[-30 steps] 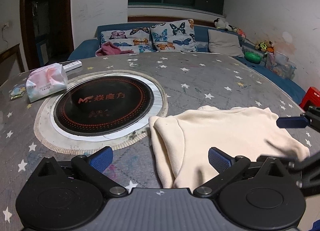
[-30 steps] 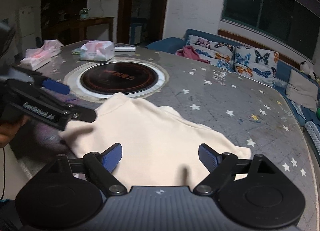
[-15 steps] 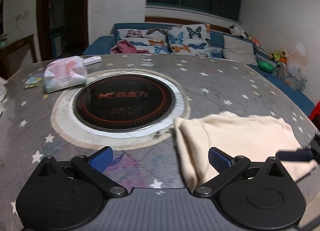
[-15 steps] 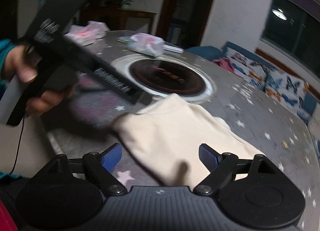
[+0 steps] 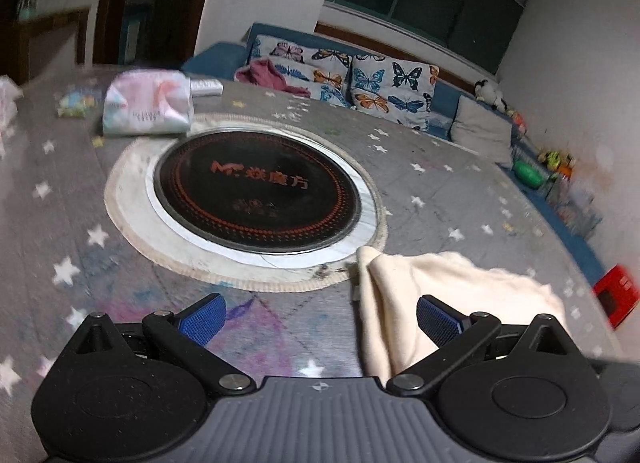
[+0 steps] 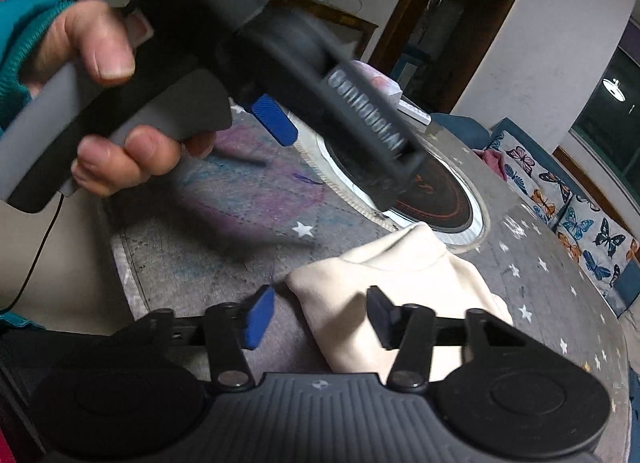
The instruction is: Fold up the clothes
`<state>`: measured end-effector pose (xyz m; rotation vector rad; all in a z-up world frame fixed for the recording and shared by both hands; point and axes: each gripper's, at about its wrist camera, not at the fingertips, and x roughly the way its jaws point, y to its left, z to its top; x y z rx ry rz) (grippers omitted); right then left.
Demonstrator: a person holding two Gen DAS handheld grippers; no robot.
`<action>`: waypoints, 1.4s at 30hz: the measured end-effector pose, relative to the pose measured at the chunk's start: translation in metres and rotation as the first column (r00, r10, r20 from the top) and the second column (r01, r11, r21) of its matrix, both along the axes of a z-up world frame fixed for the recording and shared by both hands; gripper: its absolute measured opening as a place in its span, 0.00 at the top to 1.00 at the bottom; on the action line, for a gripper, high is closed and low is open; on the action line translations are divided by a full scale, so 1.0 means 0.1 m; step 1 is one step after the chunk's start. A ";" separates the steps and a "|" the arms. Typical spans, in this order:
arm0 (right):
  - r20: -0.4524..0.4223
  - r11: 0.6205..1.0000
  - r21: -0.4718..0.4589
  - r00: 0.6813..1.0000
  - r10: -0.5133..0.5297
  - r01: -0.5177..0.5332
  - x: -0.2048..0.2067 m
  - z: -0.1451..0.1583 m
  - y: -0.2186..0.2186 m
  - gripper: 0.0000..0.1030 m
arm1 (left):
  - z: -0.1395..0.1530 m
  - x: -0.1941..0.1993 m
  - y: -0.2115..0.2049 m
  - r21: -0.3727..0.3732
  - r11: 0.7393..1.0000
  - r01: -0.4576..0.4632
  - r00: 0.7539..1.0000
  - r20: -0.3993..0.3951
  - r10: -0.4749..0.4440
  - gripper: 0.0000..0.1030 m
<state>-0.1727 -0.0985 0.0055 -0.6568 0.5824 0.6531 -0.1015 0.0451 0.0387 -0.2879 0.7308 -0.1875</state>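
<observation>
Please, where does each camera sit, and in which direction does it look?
Left wrist: on the left gripper, facing the round black cooktop and blue sofa; its own open fingers show.
Right wrist: on the right gripper, jaws closing around the cream folded garment; the left hand shows.
Shared: garment, cooktop, grey star-patterned table.

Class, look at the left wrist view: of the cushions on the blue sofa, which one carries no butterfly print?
The plain grey cushion, rightmost of the three; the two butterfly-print cushions are patterned.

White walls, a dark window (image 5: 452,7) far off, ceiling lamp (image 6: 616,87) glowing, blue sofa (image 5: 224,57) with butterfly cushions (image 5: 394,87).
</observation>
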 end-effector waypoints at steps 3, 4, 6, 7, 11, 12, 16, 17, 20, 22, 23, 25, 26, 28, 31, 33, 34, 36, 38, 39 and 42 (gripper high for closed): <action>0.009 1.000 -0.008 1.000 -0.010 0.010 0.02 -0.02 0.02 0.73 | -0.01 0.04 0.02 -0.058 0.998 -0.004 1.000 -0.028 0.002 0.00; 0.006 1.000 0.001 1.000 -0.015 0.015 0.03 -0.02 0.01 0.77 | -0.02 0.05 0.03 -0.073 0.997 -0.006 0.999 -0.038 0.003 0.00; -0.014 0.999 0.037 0.999 -0.032 0.032 0.06 0.02 -0.03 0.85 | -0.03 0.08 0.02 -0.101 0.995 -0.008 0.998 -0.057 0.002 0.00; -0.025 0.998 0.056 0.999 -0.041 0.042 0.07 0.05 -0.06 0.88 | -0.03 0.09 0.01 -0.115 0.993 -0.006 0.998 -0.066 -0.002 0.00; -0.104 0.981 0.171 0.991 -0.080 0.097 0.17 0.17 -0.22 0.93 | -0.06 0.14 -0.06 -0.164 0.986 -0.002 0.994 -0.106 -0.015 0.00; -0.126 0.973 0.202 0.988 -0.089 0.113 0.19 0.20 -0.27 0.93 | -0.07 0.15 -0.08 -0.174 0.985 -0.004 0.993 -0.118 -0.016 0.00; -0.205 0.934 0.313 0.973 -0.109 0.171 0.26 0.29 -0.47 0.95 | -0.12 0.22 -0.14 -0.221 0.975 -0.027 0.985 -0.175 -0.012 0.00; -0.216 0.925 0.334 0.970 -0.111 0.180 0.27 0.31 -0.52 0.95 | -0.14 0.24 -0.16 -0.236 0.971 -0.036 0.982 -0.190 -0.010 0.00; -0.246 0.894 0.396 0.962 -0.115 0.208 0.29 0.37 -0.66 0.95 | -0.20 0.28 -0.17 -0.285 0.956 -0.073 0.972 -0.233 0.005 0.00; -0.252 0.881 0.422 0.961 -0.111 0.213 0.29 0.41 -0.74 0.95 | -0.21 0.30 -0.18 -0.317 0.945 -0.087 0.971 -0.238 0.010 0.01; -0.253 0.877 0.432 0.961 -0.108 0.212 0.28 0.42 -0.77 0.95 | -0.21 0.30 -0.19 -0.330 0.939 -0.094 0.970 -0.241 0.013 0.01; -0.253 0.870 0.448 0.962 -0.098 0.206 0.28 0.44 -0.81 0.95 | -0.22 0.32 -0.21 -0.348 0.932 -0.105 0.970 -0.240 0.020 0.02; -0.253 0.867 0.455 0.963 -0.092 0.203 0.27 0.45 -0.83 0.95 | -0.22 0.32 -0.22 -0.359 0.927 -0.109 0.971 -0.238 0.022 0.05; -0.251 0.864 0.464 0.964 -0.085 0.196 0.26 0.47 -0.85 0.95 | -0.25 0.33 -0.25 -0.391 0.913 -0.113 0.972 -0.236 0.019 0.09; -0.252 0.855 0.479 0.964 -0.082 0.198 0.28 0.46 -0.89 0.95 | -0.28 0.34 -0.25 -0.430 0.894 -0.128 0.972 -0.232 0.028 0.15; -0.256 0.849 0.489 0.963 -0.080 0.200 0.28 0.46 -0.91 0.95 | -0.31 0.34 -0.25 -0.451 0.882 -0.136 0.971 -0.236 0.029 0.23; -0.255 0.848 0.491 0.964 -0.077 0.198 0.28 0.46 -0.91 0.95 | -0.33 0.34 -0.25 -0.464 0.874 -0.142 0.970 -0.240 0.030 0.28; -0.254 0.849 0.492 0.964 -0.072 0.193 0.27 0.45 -0.90 0.95 | -0.37 0.34 -0.24 -0.486 0.860 -0.157 0.967 -0.252 0.034 0.38; -0.249 0.852 0.490 0.966 -0.069 0.187 0.25 0.46 -0.90 0.95 | -0.42 0.35 -0.24 -0.519 0.839 -0.166 0.962 -0.274 0.020 0.53; -0.246 0.853 0.487 0.967 -0.069 0.185 0.27 0.45 -0.90 0.95 | -0.45 0.35 -0.24 -0.529 0.832 -0.170 0.959 -0.283 0.016 0.57; -0.249 0.858 0.481 0.967 -0.062 0.179 0.28 0.44 -0.89 0.95 | -0.51 0.34 -0.24 -0.540 0.822 -0.182 0.954 -0.298 0.015 0.73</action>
